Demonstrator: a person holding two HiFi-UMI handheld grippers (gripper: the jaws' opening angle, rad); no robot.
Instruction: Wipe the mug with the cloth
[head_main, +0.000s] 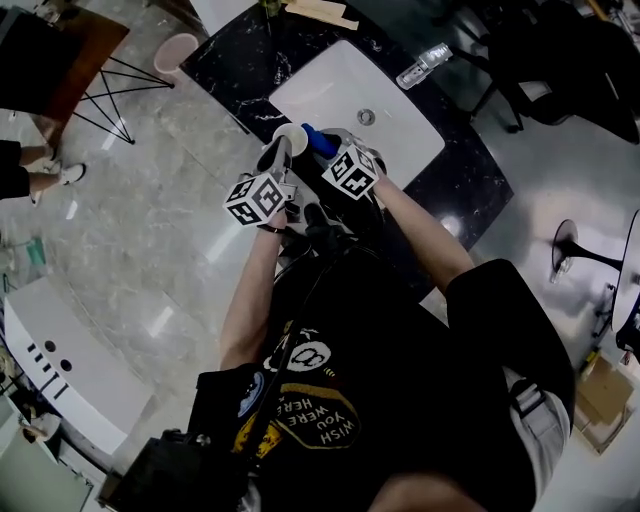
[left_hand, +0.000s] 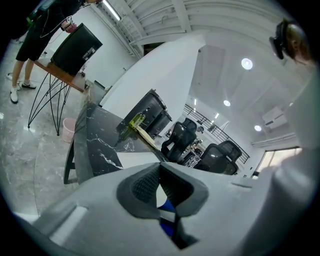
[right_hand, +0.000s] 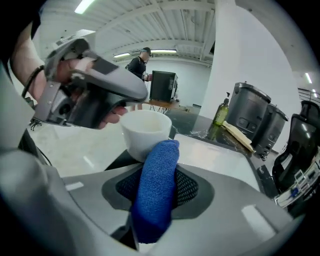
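Wiping looks barely begun. The right tool (right_hand: 159, 189) is clenched on the blue cloth (right_hand: 160, 160), whose tip touches the near side of the white mug (right_hand: 146, 131). The left tool (left_hand: 160, 191) clamps the mug, held above the table's sink (head_main: 400, 150). Most of its surface likely remains.

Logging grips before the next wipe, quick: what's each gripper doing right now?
Left gripper: closed, holding the white ceramic mug.
Right gripper: closed on the rolled blue fabric cloth, whose tip presses against the mug.
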